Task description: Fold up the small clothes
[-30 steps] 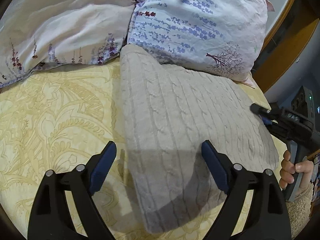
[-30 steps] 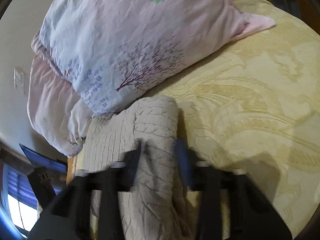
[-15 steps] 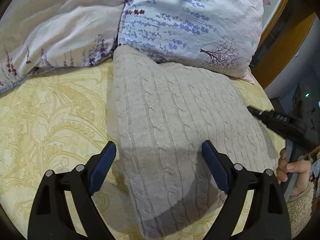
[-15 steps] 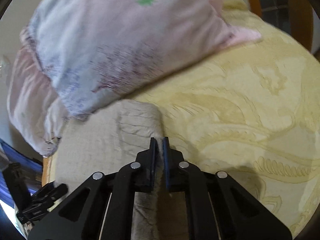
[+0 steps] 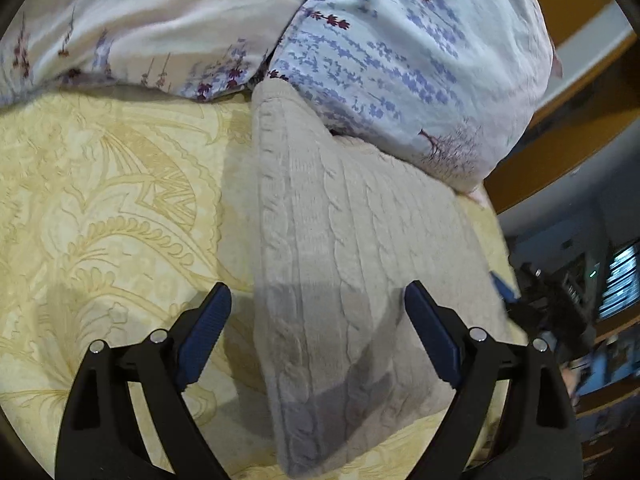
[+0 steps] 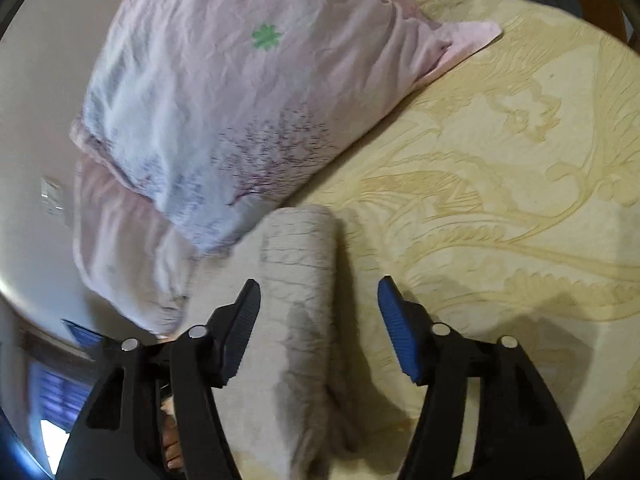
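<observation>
Both wrist views look down close over the bed (image 5: 100, 200), each framed by its own tool's fingers at the frame's bottom. They share the knit sweater (image 5: 340, 240) at centre and the floral pillow (image 6: 224, 92) above.

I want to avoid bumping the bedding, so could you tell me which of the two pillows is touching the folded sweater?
The blue-flowered pillow overlaps the knitted sweater's far edge; the pale pink pillow lies apart from it.

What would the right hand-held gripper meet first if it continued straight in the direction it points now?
Most likely the folded sweater: the open right hand-held gripper has it lying between the fingers and running ahead. Beyond it is the pillow. Height above the knit is unclear.
</observation>
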Tool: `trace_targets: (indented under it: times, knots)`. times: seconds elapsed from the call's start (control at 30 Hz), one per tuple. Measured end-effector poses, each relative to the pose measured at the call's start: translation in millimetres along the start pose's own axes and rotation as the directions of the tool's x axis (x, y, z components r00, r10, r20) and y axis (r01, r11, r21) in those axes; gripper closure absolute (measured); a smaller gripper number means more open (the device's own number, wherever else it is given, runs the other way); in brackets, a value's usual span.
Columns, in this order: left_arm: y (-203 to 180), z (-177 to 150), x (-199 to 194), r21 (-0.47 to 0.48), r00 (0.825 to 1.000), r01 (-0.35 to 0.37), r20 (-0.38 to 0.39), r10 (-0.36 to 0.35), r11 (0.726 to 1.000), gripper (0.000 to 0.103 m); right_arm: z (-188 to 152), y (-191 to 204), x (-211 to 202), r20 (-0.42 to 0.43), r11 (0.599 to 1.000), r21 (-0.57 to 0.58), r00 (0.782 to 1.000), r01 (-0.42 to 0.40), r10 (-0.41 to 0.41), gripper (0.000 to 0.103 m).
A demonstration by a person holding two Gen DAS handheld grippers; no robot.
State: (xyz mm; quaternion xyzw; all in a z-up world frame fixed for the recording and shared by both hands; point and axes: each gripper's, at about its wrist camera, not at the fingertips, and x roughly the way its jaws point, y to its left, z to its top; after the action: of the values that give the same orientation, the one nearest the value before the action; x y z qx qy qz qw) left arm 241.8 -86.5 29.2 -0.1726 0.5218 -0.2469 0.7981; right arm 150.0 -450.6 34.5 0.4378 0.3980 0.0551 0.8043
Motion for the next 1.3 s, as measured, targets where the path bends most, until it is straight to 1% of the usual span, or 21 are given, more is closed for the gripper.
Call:
trace_targets:
  times: [0.07,0.1,0.2,0.33,0.37,0.43,0.5,0.53,0.57,0.63,0.67,0.7,0.77,0.8,0.87,0.93,1.03,1.13,1.3]
  knots:
    - [2.3,3.7,1.4,-0.015,1.0,0.018,-0.002,-0.018,1.0,0.015,-0.1,-0.6,2.1,-0.022,0.999,0.016,0.999,-0.032,0.032,0.038]
    - [2.9,5.5,2.7,-0.018,1.0,0.021,-0.004,-0.021,1.0,0.015,0.6,-0.8,4.9,-0.046,0.999,0.015,0.998,-0.042,0.043,0.036]
    - [5.5,9.3,10.0,-0.047,0.999,0.045,-0.019,-0.046,0.998,0.015,-1.9,3.9,17.7,-0.1,0.999,0.003,0.994,-0.033,0.034,0.035]
    - [10.0,12.8,21.1,-0.084,0.997,0.071,-0.036,-0.074,0.994,0.016,-5.1,5.8,27.6,-0.145,1.0,-0.013,0.989,-0.027,0.025,0.035]
    - [9.8,13.5,21.8,-0.084,0.996,0.079,-0.025,-0.081,0.993,0.016,-6.2,5.4,28.5,-0.16,0.999,-0.02,0.987,-0.029,0.025,0.035]
    - [9.2,15.0,24.7,-0.088,0.995,0.095,-0.028,-0.098,0.992,0.016,-8.9,4.8,32.7,-0.181,0.999,-0.031,0.983,-0.024,0.018,0.035]
    - [9.4,14.1,28.1,-0.11,0.988,0.143,-0.038,-0.148,0.984,0.02,-12.5,5.5,39.1,-0.203,0.999,-0.039,0.979,-0.039,0.03,0.035]
    - [8.5,14.4,31.5,-0.117,0.986,0.154,-0.044,-0.16,0.981,0.021,-15.0,7.5,41.2,-0.211,0.997,-0.047,0.977,-0.053,0.042,0.035]
    - [8.0,14.3,31.8,-0.117,0.987,0.15,-0.036,-0.155,0.982,0.022,-16.2,10.0,43.3,-0.22,0.997,-0.059,0.974,-0.059,0.045,0.036]
    - [6.3,13.7,33.2,-0.108,0.988,0.143,-0.039,-0.148,0.984,0.026,-21.8,14.8,48.7,-0.247,0.994,-0.072,0.967,-0.084,0.064,0.04]
    - [6.0,12.7,33.2,-0.107,0.989,0.14,-0.036,-0.144,0.984,0.029,-23.7,16.6,49.3,-0.249,0.993,-0.086,0.967,-0.082,0.058,0.046]
    - [6.4,12.2,33.0,-0.107,0.989,0.141,-0.032,-0.145,0.984,0.031,-25.9,19.4,50.2,-0.251,0.991,-0.109,0.967,-0.081,0.051,0.056]
    - [8.5,10.6,29.9,-0.109,0.987,0.155,-0.02,-0.158,0.982,0.041,-28.2,19.3,52.2,-0.261,0.99,-0.103,0.963,-0.093,0.064,0.064]
    - [10.0,10.5,28.0,-0.11,0.987,0.158,-0.018,-0.161,0.981,0.043,-28.5,19.2,52.9,-0.262,0.99,-0.094,0.962,-0.106,0.078,0.067]
    - [11.8,10.1,25.6,-0.11,0.985,0.168,-0.013,-0.171,0.98,0.052,-29.9,19.4,51.6,-0.257,0.989,-0.087,0.962,-0.118,0.092,0.069]
    - [14.4,9.5,20.1,-0.101,0.985,0.173,-0.005,-0.175,0.98,0.057,-31.9,23.8,48.6,-0.243,0.987,-0.098,0.965,-0.125,0.098,0.07]
    - [13.6,9.8,11.8,-0.086,0.982,0.187,0.007,-0.187,0.979,0.063,-34.5,35.1,42.9,-0.221,0.983,-0.124,0.969,-0.138,0.108,0.072]
    - [14.3,8.8,-4.5,-0.052,0.981,0.194,0.015,-0.193,0.98,0.064,-41.4,60.3,38.4,-0.201,0.971,-0.192,0.974,-0.145,0.106,0.073]
    - [31.3,7.5,-53.6,-0.011,0.984,0.167,0.067,-0.166,0.986,0.064,-61.2,97.8,49.0,-0.215,0.943,-0.285,0.971,-0.17,0.11,0.074]
